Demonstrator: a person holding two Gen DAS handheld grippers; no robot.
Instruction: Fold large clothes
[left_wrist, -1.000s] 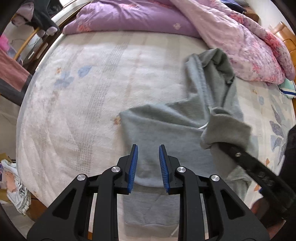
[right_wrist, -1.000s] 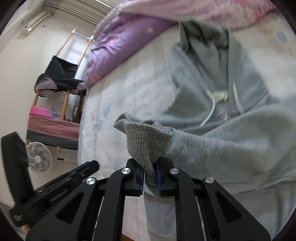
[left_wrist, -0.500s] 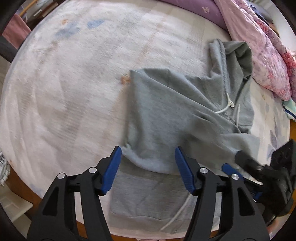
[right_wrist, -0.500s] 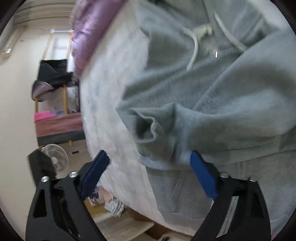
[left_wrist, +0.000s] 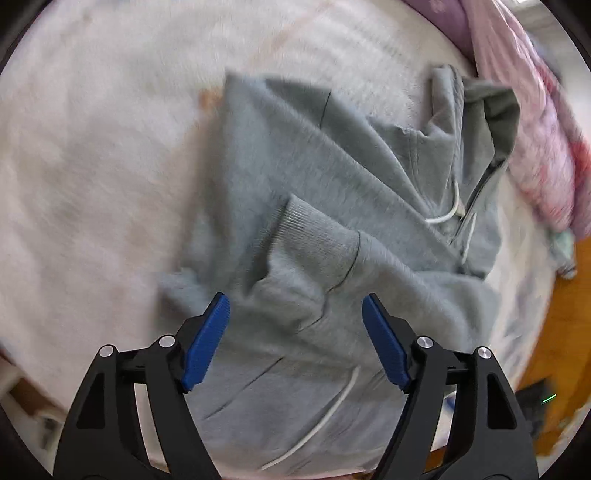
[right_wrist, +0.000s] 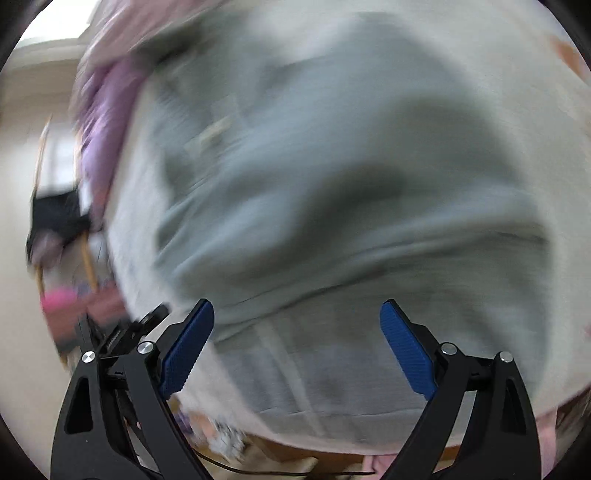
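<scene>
A grey hoodie (left_wrist: 332, 192) lies on the pale bed cover (left_wrist: 92, 147), hood toward the far right, white drawstrings showing. One sleeve lies folded across the body, its ribbed cuff (left_wrist: 314, 236) near the middle. My left gripper (left_wrist: 295, 332) is open and empty, just above the hoodie's lower part. In the right wrist view the hoodie (right_wrist: 332, 184) is heavily blurred. My right gripper (right_wrist: 297, 343) is open and empty over the hoodie's hem.
A pink and purple quilt (left_wrist: 535, 110) is bunched at the far right of the bed. The bed's near edge runs just below the hoodie's hem. A rack with dark clothes (right_wrist: 55, 214) stands to the left of the bed. A wooden floor (left_wrist: 561, 314) shows at right.
My right gripper let go of the sleeve cuff and opened wide; the sleeve now lies across the hoodie. My left gripper opened wider and moved in over the hoodie.
</scene>
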